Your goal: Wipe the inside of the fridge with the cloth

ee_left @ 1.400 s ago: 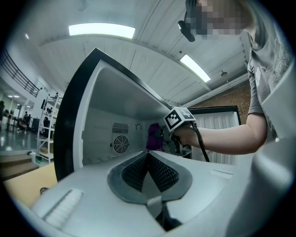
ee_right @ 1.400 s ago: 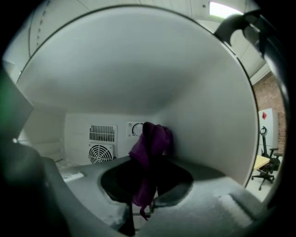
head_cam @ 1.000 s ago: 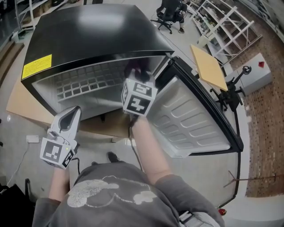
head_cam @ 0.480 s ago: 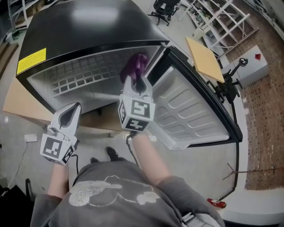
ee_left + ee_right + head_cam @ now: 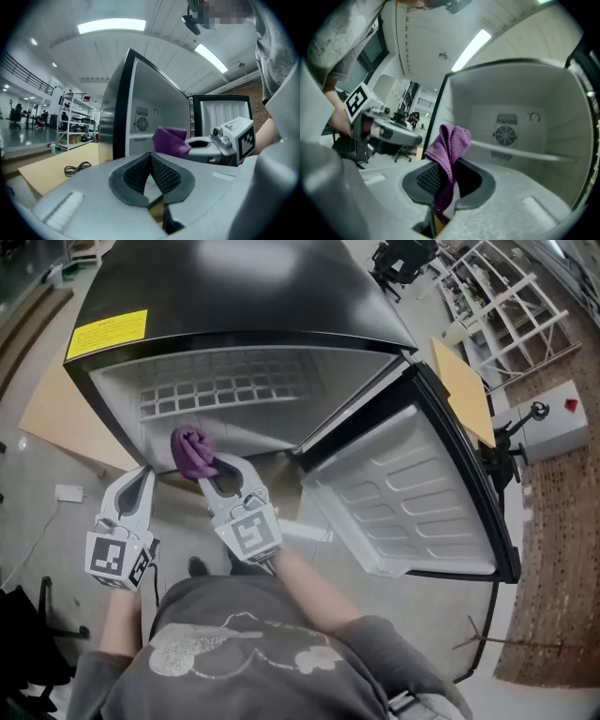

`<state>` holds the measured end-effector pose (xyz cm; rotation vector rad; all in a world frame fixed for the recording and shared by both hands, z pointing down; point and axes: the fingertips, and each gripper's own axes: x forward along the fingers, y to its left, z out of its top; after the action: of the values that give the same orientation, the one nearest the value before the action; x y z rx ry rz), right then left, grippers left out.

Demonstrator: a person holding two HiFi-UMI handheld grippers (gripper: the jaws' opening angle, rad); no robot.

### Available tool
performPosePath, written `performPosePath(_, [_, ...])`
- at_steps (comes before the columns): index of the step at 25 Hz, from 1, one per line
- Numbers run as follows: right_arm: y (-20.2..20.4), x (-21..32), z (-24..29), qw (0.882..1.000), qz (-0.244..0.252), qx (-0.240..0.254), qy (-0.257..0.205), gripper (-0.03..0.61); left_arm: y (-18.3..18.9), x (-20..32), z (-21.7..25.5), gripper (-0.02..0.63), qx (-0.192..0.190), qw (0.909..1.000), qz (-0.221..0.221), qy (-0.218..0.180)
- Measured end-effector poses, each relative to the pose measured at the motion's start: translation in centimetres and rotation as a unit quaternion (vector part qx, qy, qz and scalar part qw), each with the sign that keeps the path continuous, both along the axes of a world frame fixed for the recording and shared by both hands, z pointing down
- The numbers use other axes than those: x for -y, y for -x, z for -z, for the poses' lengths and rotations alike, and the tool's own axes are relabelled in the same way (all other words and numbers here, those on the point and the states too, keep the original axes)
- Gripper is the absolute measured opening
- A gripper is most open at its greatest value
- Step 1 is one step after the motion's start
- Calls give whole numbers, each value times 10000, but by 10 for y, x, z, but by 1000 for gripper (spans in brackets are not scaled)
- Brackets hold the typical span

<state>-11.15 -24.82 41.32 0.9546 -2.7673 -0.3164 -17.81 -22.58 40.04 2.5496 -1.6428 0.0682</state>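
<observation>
your right gripper has come back toward the mouth of the fridge. a second ago its fingers were deep in the right side of the compartment, by the hinge edge of the door. half a second ago the cloth was high on the right of the interior. now it sits low at the front left of the opening, close to the left wall's edge. that reads as a sweep from right to left ending at the mouth, though i can't tell whether the cloth touches any surface at this instant.

the right fingers are clamped on the cloth: its lower fold is pinched between the pads and the rest stands bunched up past the tips. ahead of those fingers lie the back wall, its fan grille and a pale rail running across, all apart from the cloth.

your left gripper has hardly moved. its fingers are closed tip to tip with nothing between them, parked just beside the right fingers and outside the cabinet.

for the task, i'd judge one pass across is done and the cloth is now off the deep surfaces. the back wall ahead of the fingers probably still needs a stroke, so you would have to reach in again.
</observation>
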Motion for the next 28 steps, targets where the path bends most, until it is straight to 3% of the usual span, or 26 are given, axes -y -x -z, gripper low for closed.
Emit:
performPosePath(3, [12,17,-52,9975,56,-432,558,41,13,0,-2,18,8,9996,273,23])
performPosePath(6, [30,49,-69,9948,-147,-612,803,41,33,1,-6,18,64,9988,492,12])
performPosePath(11, [76,103,-75,9943,-190,-614,850,41,66,2,-11,18,100,9960,874,128])
performPosePath(15, [103,132,-78,9952,-37,-539,813,41,73,8,-14,18,112,9956,906,218])
performPosePath(22, [116,103,-76,9934,645,-290,898,41,72,17,-11,18,157,9950,927,334])
performPosePath(28, [105,64,-77,9918,876,-347,859,41,64,14,-23,18,136,9955,870,342])
